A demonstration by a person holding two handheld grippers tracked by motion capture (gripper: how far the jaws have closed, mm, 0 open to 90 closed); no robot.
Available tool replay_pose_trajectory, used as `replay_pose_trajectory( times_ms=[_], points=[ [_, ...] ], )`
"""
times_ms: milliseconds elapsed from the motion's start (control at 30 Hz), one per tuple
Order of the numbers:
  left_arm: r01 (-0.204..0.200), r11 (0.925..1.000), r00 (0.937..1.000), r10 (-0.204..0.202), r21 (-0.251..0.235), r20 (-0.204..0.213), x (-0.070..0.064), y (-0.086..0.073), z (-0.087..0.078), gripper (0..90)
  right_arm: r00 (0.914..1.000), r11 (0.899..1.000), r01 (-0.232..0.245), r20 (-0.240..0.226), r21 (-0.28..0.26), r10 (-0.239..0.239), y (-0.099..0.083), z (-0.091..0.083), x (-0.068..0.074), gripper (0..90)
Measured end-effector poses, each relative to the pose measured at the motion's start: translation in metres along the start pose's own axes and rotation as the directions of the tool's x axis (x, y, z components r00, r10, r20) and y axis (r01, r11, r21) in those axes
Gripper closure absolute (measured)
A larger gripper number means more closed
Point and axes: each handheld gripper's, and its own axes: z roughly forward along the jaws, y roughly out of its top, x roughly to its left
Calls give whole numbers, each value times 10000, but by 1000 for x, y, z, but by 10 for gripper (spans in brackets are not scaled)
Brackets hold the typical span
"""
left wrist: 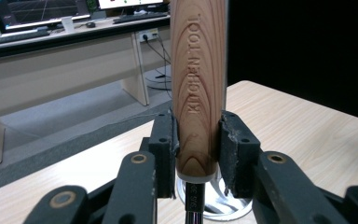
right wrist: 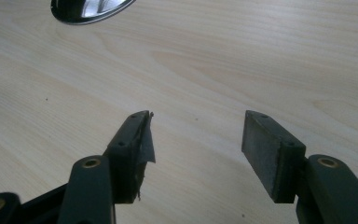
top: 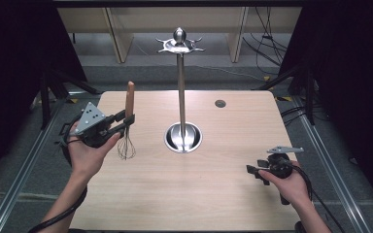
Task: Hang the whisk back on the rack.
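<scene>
High view: my left gripper holds the whisk upright, left of the stand.
Left gripper view: pads clamp its stiff wooden handle; probably light.
Right gripper view: jaws wide, empty, over the table.

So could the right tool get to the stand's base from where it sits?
Probably yes. The right tool is open and holds nothing, and bare table lies between it and the stand's base. The whisk is in the left tool, off to the side.
</scene>
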Motion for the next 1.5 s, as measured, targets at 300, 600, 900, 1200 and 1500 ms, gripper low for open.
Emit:
replay_pose_trajectory(
  times_ms=[300,600,900,1200,1500],
  points=[
    [-314,9995,9989,315,-42,349,0,5,3,684,9998,9997,-212,-32,106,213,0,0,2,429],
    [-346,9991,9984,357,-246,442,2,13,7,684,10000,10000,-32,-64,12,32,0,1,1,429],
    [-312,9992,9984,324,-265,455,3,18,14,684,9999,10000,-72,-93,34,72,1,2,1,429],
    [-106,9997,9989,116,-215,460,4,22,16,684,9996,9995,-276,-102,168,277,1,1,2,429],
    [-151,9994,9985,167,-302,519,5,25,19,684,9999,10000,-83,-86,25,84,1,2,1,429]
  ],
)
